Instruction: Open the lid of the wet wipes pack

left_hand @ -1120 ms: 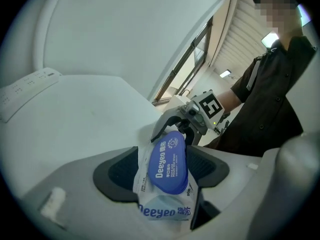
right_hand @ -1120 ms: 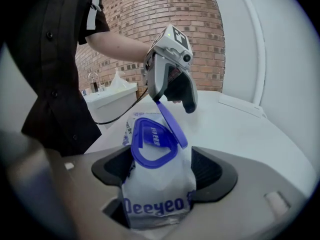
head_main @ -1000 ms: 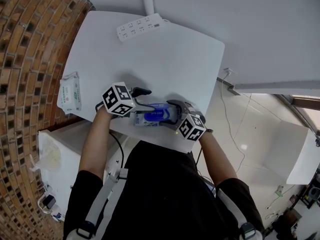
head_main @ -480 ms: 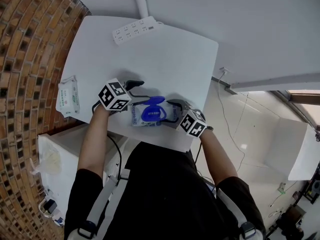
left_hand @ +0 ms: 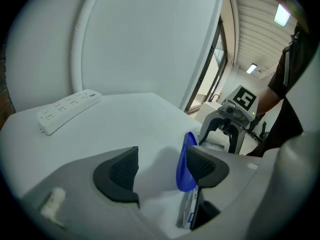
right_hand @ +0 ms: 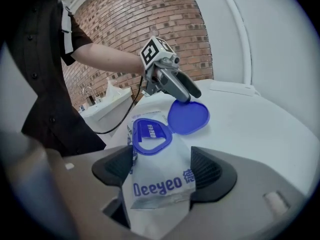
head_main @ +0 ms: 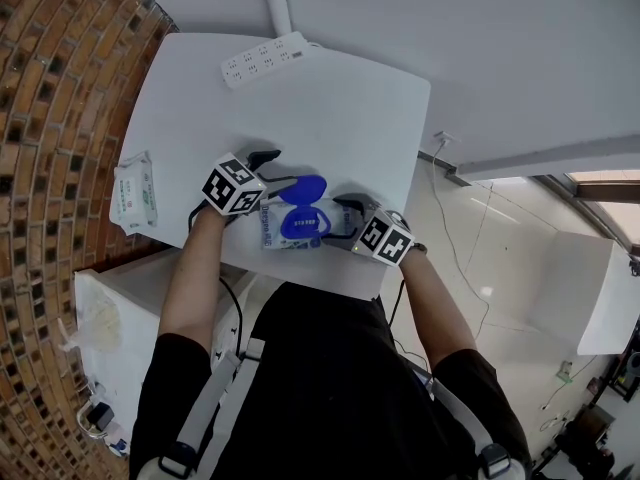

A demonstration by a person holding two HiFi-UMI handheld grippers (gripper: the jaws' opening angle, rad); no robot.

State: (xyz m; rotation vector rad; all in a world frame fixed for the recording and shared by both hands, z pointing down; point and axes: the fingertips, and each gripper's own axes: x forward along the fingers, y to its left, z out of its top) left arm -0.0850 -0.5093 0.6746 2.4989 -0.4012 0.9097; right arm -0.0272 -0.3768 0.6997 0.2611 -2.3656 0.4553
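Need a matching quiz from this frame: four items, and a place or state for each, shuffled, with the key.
1. blue lid
2. power strip
3. spare wipes pack
4. right gripper

A. at the far edge of the table
B. shut on the wet wipes pack
C. flipped open
D. at the table's left edge in the head view, by the brick wall

Pairs: 1-C, 2-A, 3-D, 4-B

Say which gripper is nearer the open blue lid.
Left. The left gripper has its open jaws at the lid; the right gripper clamps the wipes pack at its opposite end.
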